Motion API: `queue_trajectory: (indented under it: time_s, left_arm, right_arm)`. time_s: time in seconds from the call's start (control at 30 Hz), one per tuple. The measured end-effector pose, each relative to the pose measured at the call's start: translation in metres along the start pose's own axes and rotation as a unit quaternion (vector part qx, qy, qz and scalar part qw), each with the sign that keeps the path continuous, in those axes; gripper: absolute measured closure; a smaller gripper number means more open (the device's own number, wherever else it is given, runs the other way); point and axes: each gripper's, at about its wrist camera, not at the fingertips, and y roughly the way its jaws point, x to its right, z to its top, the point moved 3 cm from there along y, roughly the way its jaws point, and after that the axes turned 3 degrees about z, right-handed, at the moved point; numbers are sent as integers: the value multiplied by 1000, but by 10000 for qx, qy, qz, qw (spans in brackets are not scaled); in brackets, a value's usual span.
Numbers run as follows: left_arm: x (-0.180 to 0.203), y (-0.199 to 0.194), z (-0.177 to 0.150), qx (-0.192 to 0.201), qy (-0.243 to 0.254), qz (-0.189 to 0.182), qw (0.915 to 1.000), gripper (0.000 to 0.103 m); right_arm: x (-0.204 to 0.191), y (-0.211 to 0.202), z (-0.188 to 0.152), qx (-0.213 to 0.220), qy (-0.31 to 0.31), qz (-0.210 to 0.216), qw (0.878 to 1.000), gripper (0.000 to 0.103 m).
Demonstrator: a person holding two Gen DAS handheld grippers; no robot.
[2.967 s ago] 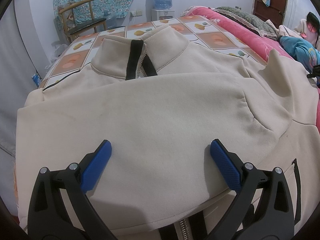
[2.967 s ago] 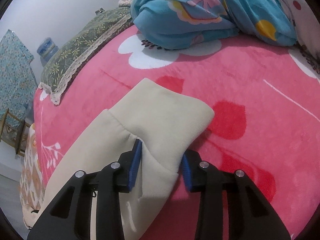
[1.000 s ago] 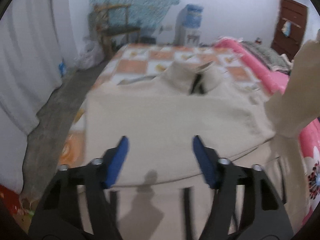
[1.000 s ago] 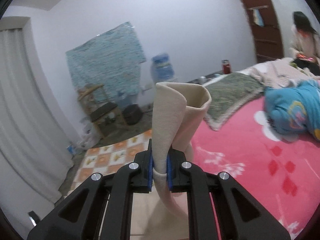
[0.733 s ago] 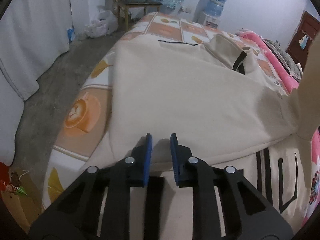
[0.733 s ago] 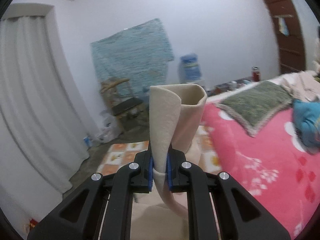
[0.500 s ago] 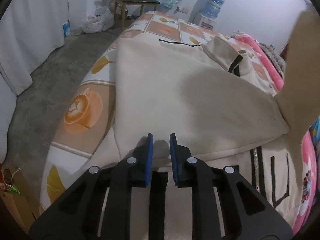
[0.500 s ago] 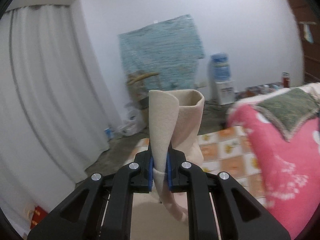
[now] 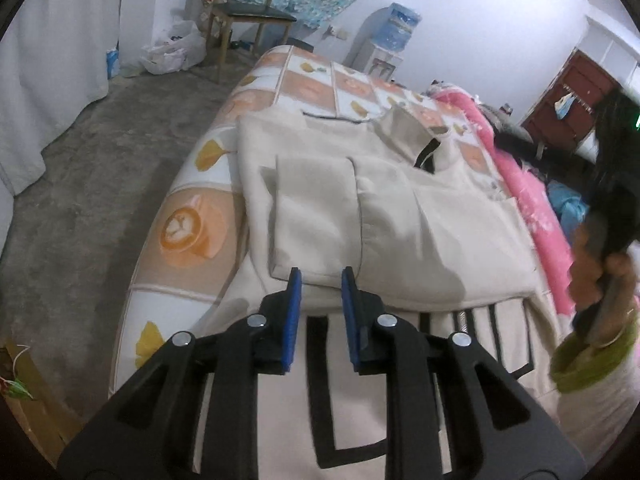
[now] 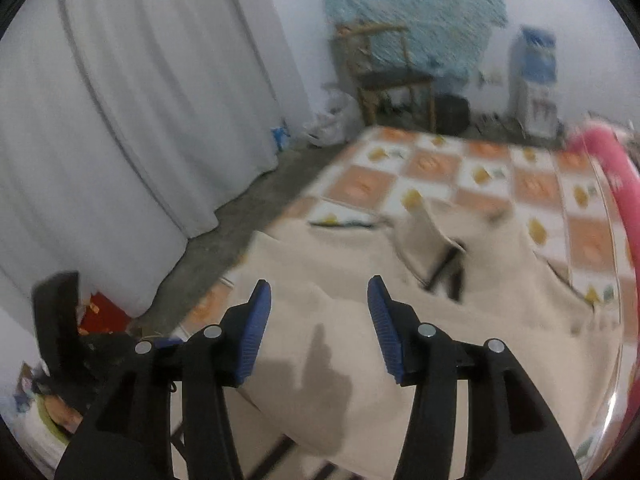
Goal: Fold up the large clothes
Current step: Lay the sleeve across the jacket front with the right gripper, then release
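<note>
The cream zip-up sweatshirt (image 9: 400,216) lies spread across the bed's (image 9: 188,232) checked end, a sleeve (image 9: 316,220) folded across it. Left gripper (image 9: 320,280) narrow, opening, holding nothing; right gripper (image 10: 318,300) opening over the cloth, empty. Risk: that loose sleeve may slide askew, spoiling the fold.

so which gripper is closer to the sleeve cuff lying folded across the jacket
Left. The left gripper has its tips right at the near edge of the sleeve cuff, nothing between its opening jaws. The right gripper, also opening and empty, hovers over the jacket, farther back.
</note>
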Motion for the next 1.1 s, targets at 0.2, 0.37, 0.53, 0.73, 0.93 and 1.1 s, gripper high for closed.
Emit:
queue_trajectory:
  time_s: [0.2, 0.37, 0.53, 0.73, 0.93, 1.1]
  left_arm:
    - [8, 23, 30, -9, 49, 271, 9996, 69]
    - [1, 62, 46, -382, 8, 785, 9962, 69]
    - [-6, 87, 46, -586, 65, 1062, 9926, 69]
    - [2, 84, 44, -406, 385, 1277, 9902, 84]
    - [18, 66, 43, 27, 982, 1520, 9835, 99]
    - [35, 29, 54, 667, 1178, 1281, 9825, 99]
  right_arm:
    - [108, -42, -21, 20, 1004, -598, 9932, 54]
    - [188, -75, -40, 110, 1545, -1248, 9800, 54]
    - [250, -84, -56, 60, 1989, -1601, 9668, 54]
    - [267, -61, -60, -246, 1827, -1702, 9680, 58]
    - [270, -44, -60, -395, 1543, -1840, 9699, 94]
    - [268, -53, -60, -142, 1440, -1892, 9712, 98]
